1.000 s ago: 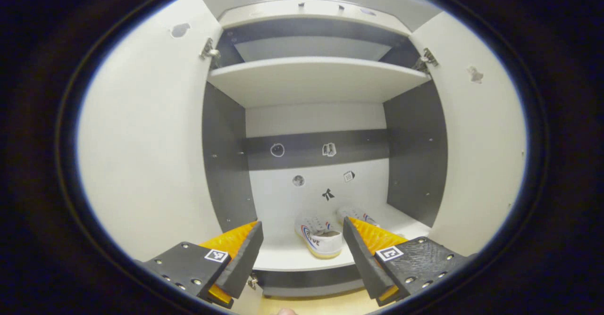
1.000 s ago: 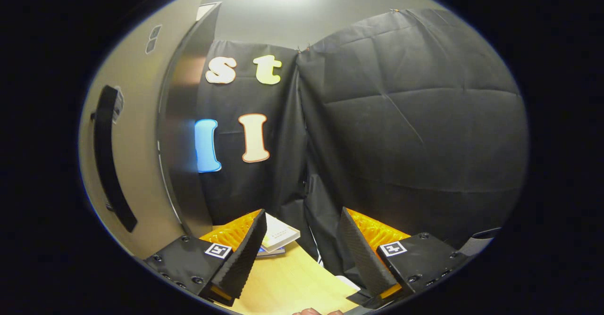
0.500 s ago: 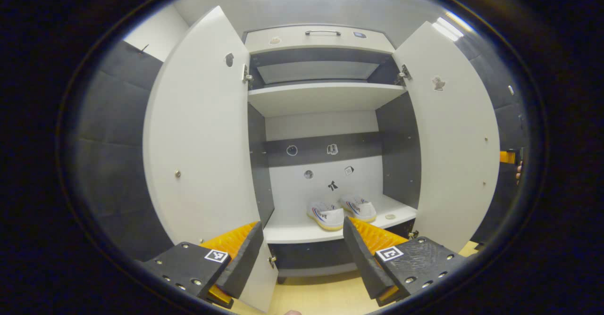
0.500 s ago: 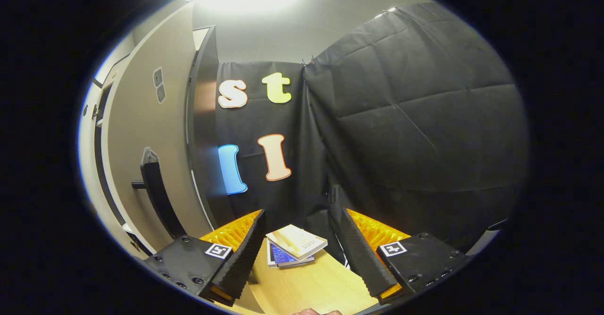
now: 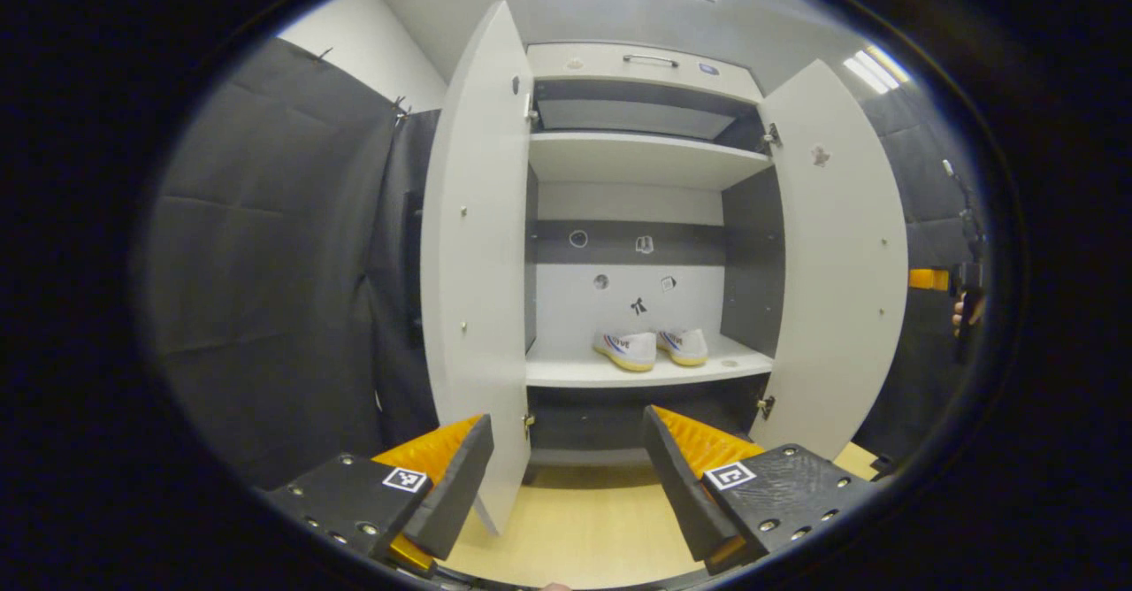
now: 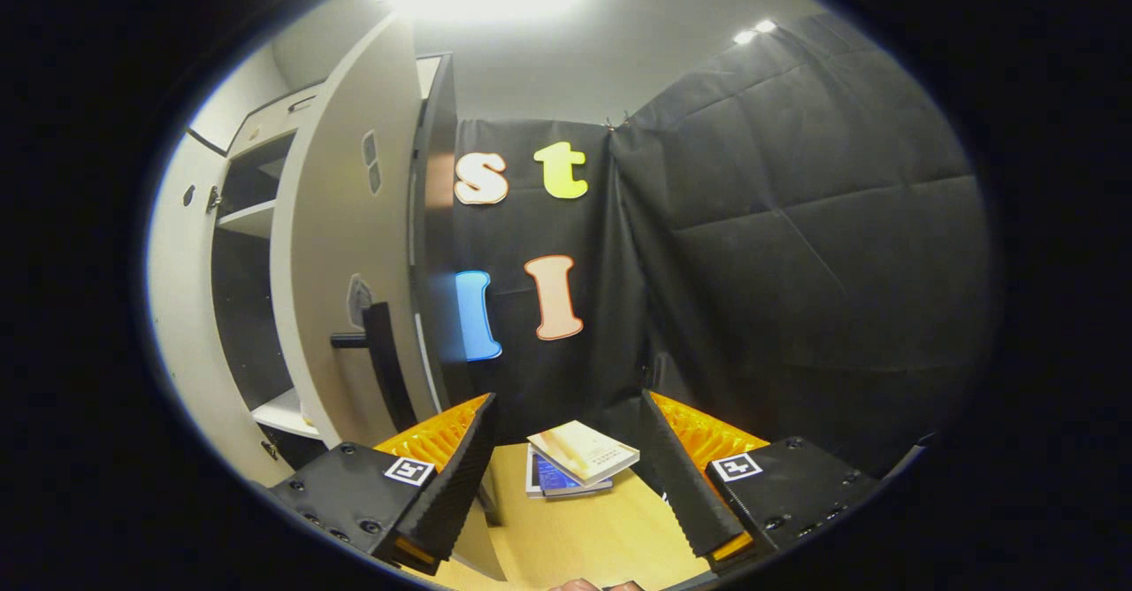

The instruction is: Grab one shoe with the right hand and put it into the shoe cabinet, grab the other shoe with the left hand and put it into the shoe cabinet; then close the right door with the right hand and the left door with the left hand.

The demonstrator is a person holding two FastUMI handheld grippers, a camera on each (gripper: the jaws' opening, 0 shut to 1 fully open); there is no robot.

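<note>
Two white shoes (image 5: 630,349) (image 5: 685,346) stand side by side on the lower shelf (image 5: 584,372) of the shoe cabinet. Both doors stand wide open: the left door (image 5: 473,264) and the right door (image 5: 840,255). My left gripper (image 5: 566,476) is open and holds nothing, well back from the cabinet above the wooden floor. My right gripper (image 6: 570,476) is also open and holds nothing, just right of the right door's outer face (image 6: 340,246) and its black handle (image 6: 380,361). In the left gripper view, the right gripper (image 5: 966,295) and a hand show far right, beyond the right door.
Black cloth walls stand on both sides of the cabinet. A small stack of books (image 6: 577,463) lies on the wooden floor (image 6: 575,529) by the cloth, ahead of my right gripper. An upper shelf (image 5: 641,156) and a top drawer with a handle (image 5: 650,59) sit above the shoes.
My left gripper has pulled back from the cabinet, so both doors now show in full. My right gripper has backed away and turned; the right door's handle and the cabinet's inside have come into its view.
</note>
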